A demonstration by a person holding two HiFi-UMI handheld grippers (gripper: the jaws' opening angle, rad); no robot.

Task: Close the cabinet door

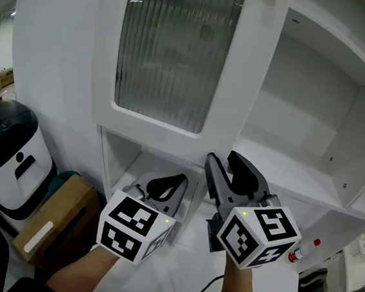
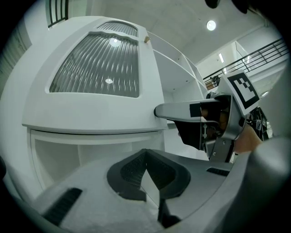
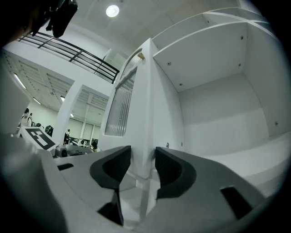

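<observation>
The right gripper (image 3: pixel 142 161) is straddling the near edge of the cabinet door (image 3: pixel 146 95). One dark pad is sitting on the outer face and the other on the inner face. No gap is showing on either side, so the gripper is read as clamping the panel, not standing loose around it. In the head view this gripper (image 1: pixel 224 167) is reaching in roughly level, low on the door edge, beneath the ribbed glass panel (image 1: pixel 169 53).

The left gripper (image 2: pixel 145 157) is clenched on nothing — its pads are meeting at the tips. It is idling just beside the right gripper, below the door's bottom rail.

The cabinet door is standing swung out, well clear of its frame. The open compartment (image 1: pixel 302 122) with its bare white shelf (image 1: pixel 277 175) is lying to the right.

Step in hand, as judged: securing the hold before swinging the door shut. Doing it well is calling for the following:
- Both pads are staying flat on the two faces, because a skewed hold is likely to slip off the smooth painted edge
- The hand is following the door's arc toward the compartment — a straight push is risking a twist against the hinges
- The pads are coming off the edge before it meets the frame, since the inner jaw is otherwise getting trapped; a push on the outer face is then finishing the closure
- The left gripper is staying low and clear of the swing
</observation>
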